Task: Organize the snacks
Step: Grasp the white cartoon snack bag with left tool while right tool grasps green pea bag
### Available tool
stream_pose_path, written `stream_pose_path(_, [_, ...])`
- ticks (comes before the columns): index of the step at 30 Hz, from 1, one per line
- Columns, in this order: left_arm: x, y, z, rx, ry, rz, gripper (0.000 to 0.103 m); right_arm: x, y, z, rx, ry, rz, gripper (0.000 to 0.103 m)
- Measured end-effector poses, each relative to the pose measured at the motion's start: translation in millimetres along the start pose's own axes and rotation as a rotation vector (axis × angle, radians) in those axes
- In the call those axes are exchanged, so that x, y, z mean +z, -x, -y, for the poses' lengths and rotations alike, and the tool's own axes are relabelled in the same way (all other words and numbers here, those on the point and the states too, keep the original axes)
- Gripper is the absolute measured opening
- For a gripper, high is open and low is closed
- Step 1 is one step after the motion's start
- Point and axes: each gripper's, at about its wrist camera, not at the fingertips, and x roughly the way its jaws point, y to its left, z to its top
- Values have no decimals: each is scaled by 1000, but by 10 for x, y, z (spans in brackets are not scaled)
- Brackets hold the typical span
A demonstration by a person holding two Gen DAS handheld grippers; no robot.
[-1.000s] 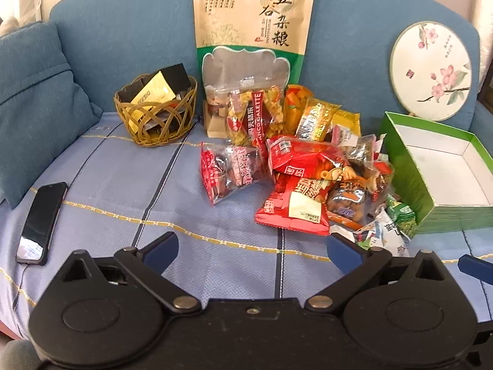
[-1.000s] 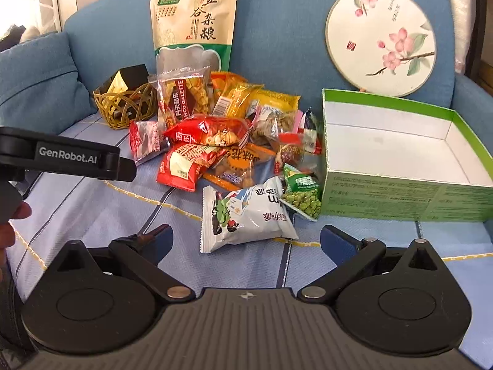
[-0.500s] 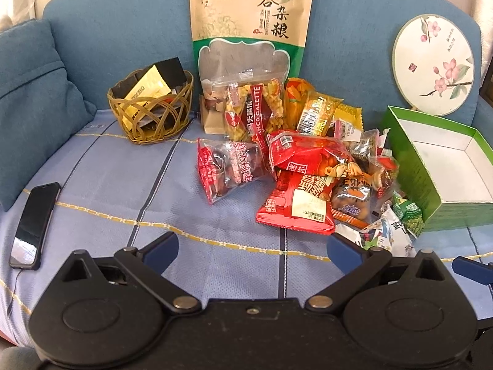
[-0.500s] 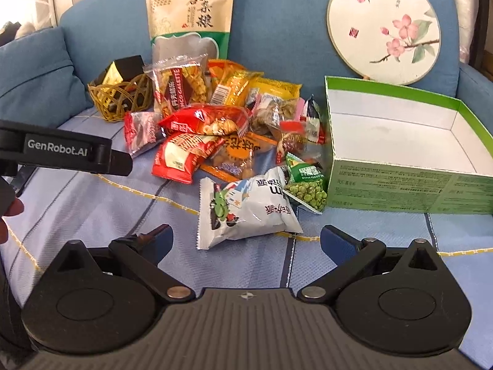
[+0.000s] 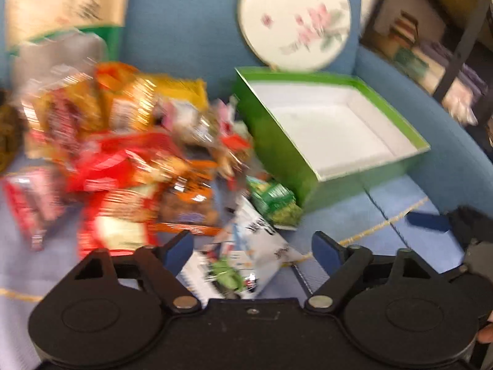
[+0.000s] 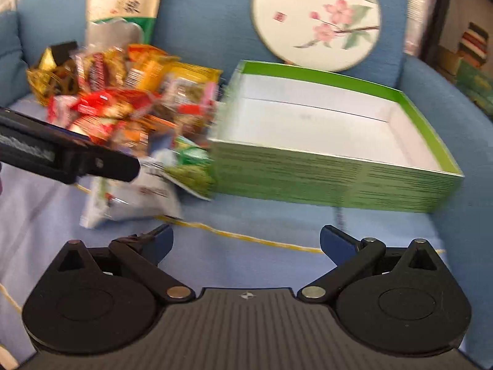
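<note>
Left gripper (image 5: 251,246) tilted down over a white snack packet (image 5: 243,259) just left of the green box (image 5: 277,141), nearer than before, jaws just narrowed slightly yet open, ungripped, right gripper (image 6: 246,242) open before the box, blurred snack pile (image 5: 123,141) beyond.

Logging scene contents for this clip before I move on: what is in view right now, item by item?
Snack packets: many, count unclear from blur; red, orange, yellow; heaped left of box.
White packet: one, between left gripper's fingers, untouched.
Green pea packet: one, against box.
Box: one, green, white inside, empty.
Tall pouch: one, beige-green, against backrest.
Round fan: one, white, floral.
Basket: one, woven.
Sofa: blue.
Left gripper: open, jaws just closing slightly.
Right gripper: open.
</note>
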Motion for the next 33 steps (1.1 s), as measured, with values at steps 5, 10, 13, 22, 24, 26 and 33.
stream_pose_path(5, [-134, -196, -89, 13, -18, -38, 43, -10, -16, 263, -11, -159, -11, 103])
stream_pose_path(10, [-369, 133, -246, 30, 67, -60, 42, 137, -215, 189, 180, -288, -32, 103])
stream_pose_path(13, [-510, 397, -343, 69, 124, -54, 44, 279, -373, -53, 230, -258, -30, 103])
stream_pose_path(22, [-538, 632, -381, 77, 154, -26, 79, 303, -584, -226, 225, -268, -27, 80])
stream_pose_path(24, [-542, 618, -354, 61, 152, -33, 80, 216, -458, -187, 239, -261, -47, 80])
stream_pose_path(26, [-539, 529, -321, 59, 147, -42, 83, 132, -348, -135, 252, -245, -58, 81])
stream_pose_path(33, [-573, 366, -333, 107, 136, -64, 58, 202, -422, -201, 248, -169, -32, 96])
